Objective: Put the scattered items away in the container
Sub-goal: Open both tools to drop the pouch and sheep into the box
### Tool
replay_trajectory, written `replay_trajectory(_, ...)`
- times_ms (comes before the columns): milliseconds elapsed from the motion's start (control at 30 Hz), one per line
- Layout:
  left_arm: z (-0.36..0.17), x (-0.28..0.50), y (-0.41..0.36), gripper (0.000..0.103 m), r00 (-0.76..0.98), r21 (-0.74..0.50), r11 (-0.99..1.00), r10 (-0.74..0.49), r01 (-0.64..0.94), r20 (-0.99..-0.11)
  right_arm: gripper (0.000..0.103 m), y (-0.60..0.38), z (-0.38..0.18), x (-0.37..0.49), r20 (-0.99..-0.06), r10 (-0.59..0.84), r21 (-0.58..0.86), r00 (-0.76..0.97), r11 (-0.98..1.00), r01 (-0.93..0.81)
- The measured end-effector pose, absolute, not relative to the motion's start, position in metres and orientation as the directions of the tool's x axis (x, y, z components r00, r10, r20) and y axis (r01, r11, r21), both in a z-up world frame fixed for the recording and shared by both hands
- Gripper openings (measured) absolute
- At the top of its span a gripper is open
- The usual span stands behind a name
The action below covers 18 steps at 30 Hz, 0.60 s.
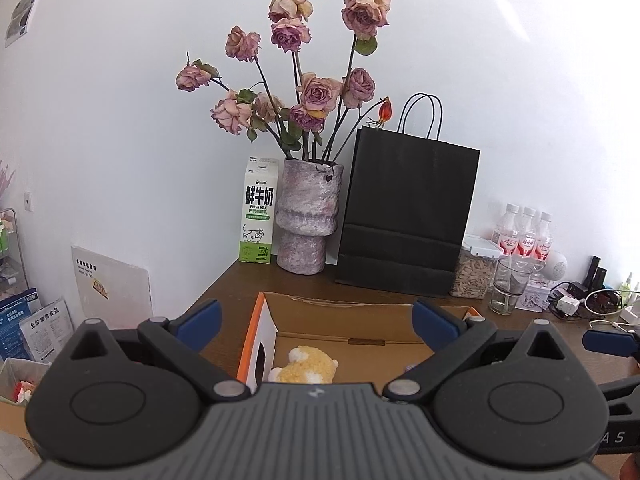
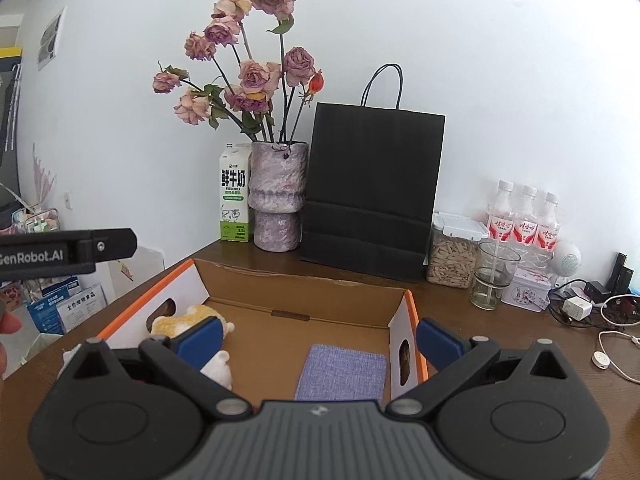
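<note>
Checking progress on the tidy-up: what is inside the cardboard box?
Inside the cardboard box: a yellow-and-white plush toy at left and a purple fabric pouch. The right gripper hides the near floor.

Matt corrugated cardboard box (image 2: 304,300) holds a fuzzy plush toy (image 2: 180,322) and woven lilac cloth (image 2: 342,372) on dark wood table (image 2: 500,332).

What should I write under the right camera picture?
Open right claw above a cardboard box holding a plush toy and purple cloth.
</note>
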State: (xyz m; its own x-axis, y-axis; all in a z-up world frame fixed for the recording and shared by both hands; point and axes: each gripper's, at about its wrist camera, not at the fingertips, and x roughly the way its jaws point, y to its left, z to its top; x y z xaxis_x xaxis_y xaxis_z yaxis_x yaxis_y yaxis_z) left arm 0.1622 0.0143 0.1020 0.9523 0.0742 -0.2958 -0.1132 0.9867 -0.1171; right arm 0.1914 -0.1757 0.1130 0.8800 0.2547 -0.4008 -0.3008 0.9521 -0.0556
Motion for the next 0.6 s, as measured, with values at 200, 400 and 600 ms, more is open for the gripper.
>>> replay_trajectory(200, 0.105, 0.131, 0.015, 0.103, 0.962, -0.101, 0.991, 0.053, -0.083, -0.268, 0.103, -0.184, 0.107, 0.159, -0.396, 0.274, -0.056, 0.877, 0.945, -0.321)
replay_trajectory(400, 0.105, 0.111, 0.018, 0.103, 0.962, -0.099, 0.991, 0.061, -0.09, -0.265, 0.103, -0.19, 0.098, 0.129, -0.396, 0.273, -0.063, 0.877, 0.945, -0.322)
replay_trajectory(600, 0.101, 0.092, 0.022, 0.103, 0.963, -0.089, 0.992, 0.058, -0.084, -0.263, 0.103, -0.202, 0.09, 0.105, -0.399, 0.265, -0.053, 0.878, 0.949, -0.311)
